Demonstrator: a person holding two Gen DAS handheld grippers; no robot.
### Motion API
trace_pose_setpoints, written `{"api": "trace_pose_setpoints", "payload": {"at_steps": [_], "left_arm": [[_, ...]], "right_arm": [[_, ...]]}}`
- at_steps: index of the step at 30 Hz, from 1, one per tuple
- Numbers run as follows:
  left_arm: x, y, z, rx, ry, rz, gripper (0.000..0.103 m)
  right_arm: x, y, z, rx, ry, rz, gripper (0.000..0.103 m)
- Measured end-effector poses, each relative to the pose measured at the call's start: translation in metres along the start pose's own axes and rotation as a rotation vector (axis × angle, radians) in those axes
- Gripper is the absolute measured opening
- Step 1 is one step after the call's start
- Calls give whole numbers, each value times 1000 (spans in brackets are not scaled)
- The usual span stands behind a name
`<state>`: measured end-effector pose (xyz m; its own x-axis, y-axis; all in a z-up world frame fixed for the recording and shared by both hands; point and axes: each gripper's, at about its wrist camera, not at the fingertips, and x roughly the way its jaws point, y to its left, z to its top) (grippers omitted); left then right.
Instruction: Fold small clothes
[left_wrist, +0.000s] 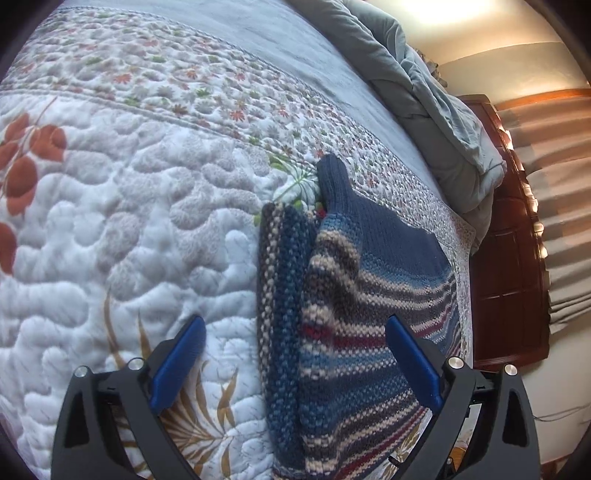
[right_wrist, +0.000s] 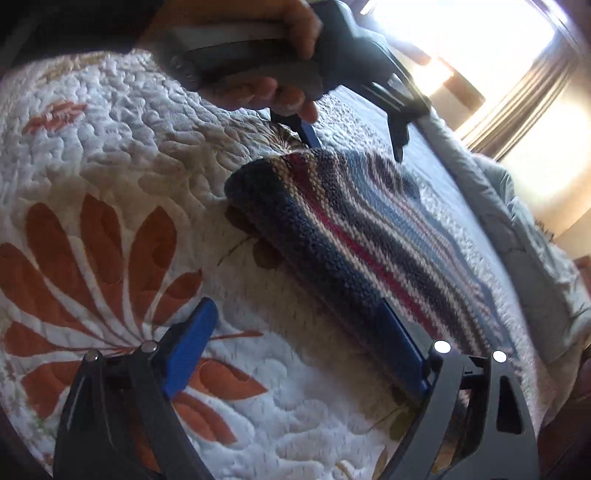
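Observation:
A small striped knit sweater (left_wrist: 351, 295), in blue, cream and red, lies partly folded on the quilted bedspread (left_wrist: 129, 221). One navy sleeve points up and away. My left gripper (left_wrist: 295, 332) is open just above the sweater's near end, with its right finger over the knit. In the right wrist view the sweater (right_wrist: 351, 236) has a rolled folded edge. My right gripper (right_wrist: 299, 314) is open, its right finger tucked under that edge. The left gripper (right_wrist: 354, 144) shows there too, open at the sweater's far end, held by a hand.
A grey-blue duvet (left_wrist: 424, 85) is bunched along the far side of the bed. A dark wooden bed frame (left_wrist: 509, 236) and curtains (left_wrist: 561, 206) lie beyond it. The quilt has large orange flower prints (right_wrist: 103, 266).

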<state>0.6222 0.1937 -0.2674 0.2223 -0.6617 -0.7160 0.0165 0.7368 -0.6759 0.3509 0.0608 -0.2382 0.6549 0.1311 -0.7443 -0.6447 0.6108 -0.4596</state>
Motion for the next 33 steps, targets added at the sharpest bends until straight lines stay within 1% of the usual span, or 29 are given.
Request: {"api": "trace_pose_setpoints", "payload": {"at_steps": [5, 7, 12, 13, 15, 16, 17, 19, 20, 22, 23, 24, 26, 27, 28, 30, 33], "left_arm": [[5, -7, 10, 29, -2, 7, 98], [8, -11, 12, 39, -2, -4, 97], [22, -21, 14, 64, 41, -23, 96], [22, -23, 14, 70, 45, -32, 94], [23, -26, 14, 84, 55, -34, 71], [24, -26, 14, 90, 52, -8, 66], [27, -27, 15, 95, 54, 19, 60], [28, -27, 14, 100, 53, 28, 56], [27, -27, 14, 100, 49, 32, 51], [22, -26, 15, 94, 31, 32, 41], [19, -26, 15, 93, 26, 38, 31], [17, -27, 15, 92, 19, 51, 26], [14, -29, 16, 97, 15, 68, 23], [12, -32, 16, 101, 16, 83, 22], [11, -34, 17, 102, 18, 93, 22], [8, -41, 19, 107, 19, 112, 21], [4, -54, 21, 111, 14, 135, 21]], "right_arm": [[9, 8, 13, -39, -21, -79, 87], [14, 9, 17, -53, -31, -113, 87], [25, 9, 26, -59, -51, -176, 87], [27, 8, 27, -57, -56, -184, 87], [32, 5, 30, -52, -64, -197, 87], [33, 4, 31, -53, -70, -203, 86], [35, 4, 32, -56, -78, -212, 86], [40, 0, 35, -63, -95, -220, 83], [40, -1, 36, -64, -96, -217, 80], [41, -2, 39, -63, -103, -205, 69], [43, -2, 41, -60, -93, -187, 54], [45, -3, 42, -54, -82, -169, 37], [42, -3, 41, -48, -77, -160, 32], [41, -4, 41, -46, -80, -152, 27], [41, -6, 41, -41, -82, -146, 26], [37, -8, 43, -29, -93, -139, 18], [24, -17, 47, 6, -110, -125, 14]]}}
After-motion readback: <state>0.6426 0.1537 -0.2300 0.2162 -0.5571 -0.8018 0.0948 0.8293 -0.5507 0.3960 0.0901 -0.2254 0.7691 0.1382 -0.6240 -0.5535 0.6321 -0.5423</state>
